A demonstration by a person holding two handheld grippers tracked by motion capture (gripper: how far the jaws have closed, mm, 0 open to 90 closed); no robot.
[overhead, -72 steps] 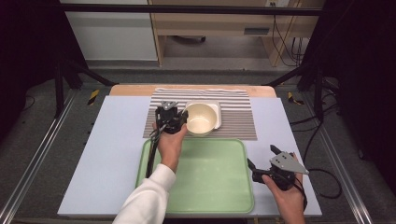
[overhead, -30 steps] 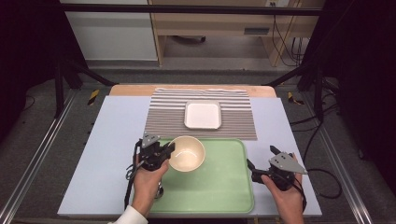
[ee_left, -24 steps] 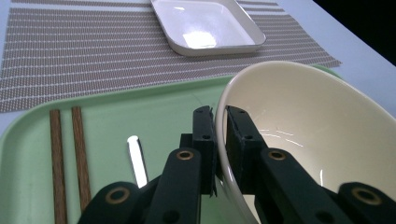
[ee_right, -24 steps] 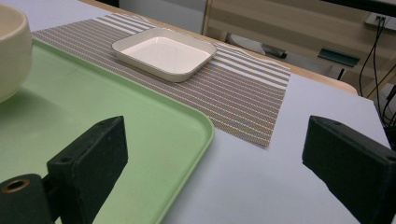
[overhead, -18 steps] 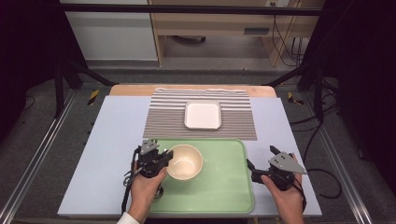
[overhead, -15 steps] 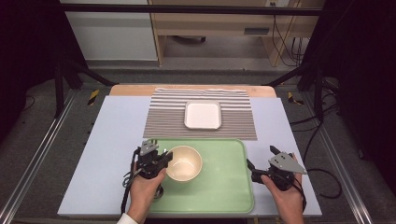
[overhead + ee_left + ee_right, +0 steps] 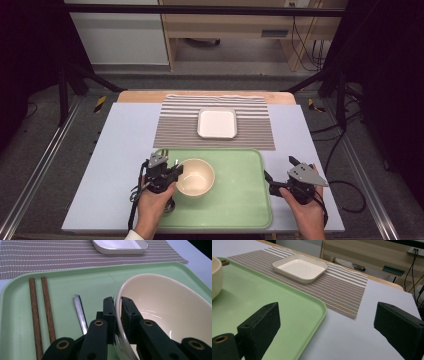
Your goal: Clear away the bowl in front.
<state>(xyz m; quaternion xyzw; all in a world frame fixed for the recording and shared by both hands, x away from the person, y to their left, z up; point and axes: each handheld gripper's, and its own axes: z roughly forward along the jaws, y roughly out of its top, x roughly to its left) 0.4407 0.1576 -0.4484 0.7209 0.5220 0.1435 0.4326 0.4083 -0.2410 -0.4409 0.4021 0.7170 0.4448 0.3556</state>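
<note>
A cream bowl point(image 7: 195, 176) point(image 7: 162, 315) rests on the left part of the green tray point(image 7: 240, 200) point(image 7: 75, 282). My left gripper point(image 7: 172, 172) point(image 7: 117, 308) is shut on the bowl's near-left rim, one jaw inside and one outside. Two brown chopsticks point(image 7: 41, 312) and a metal utensil handle point(image 7: 80, 312) lie on the tray to the left of the bowl. My right gripper point(image 7: 270, 182) point(image 7: 327, 320) hovers open at the tray's right edge point(image 7: 312, 330), holding nothing.
A white square dish point(image 7: 217, 122) point(image 7: 299, 267) sits on a striped placemat point(image 7: 175, 125) point(image 7: 342, 292) beyond the tray. The pale blue table top point(image 7: 120, 145) spreads around both. Black frame legs and cables stand off the table's sides.
The left gripper carried the bowl from the placemat beside the white dish back to the tray's left part, and has barely moved over the last half second. The right gripper stayed put.
</note>
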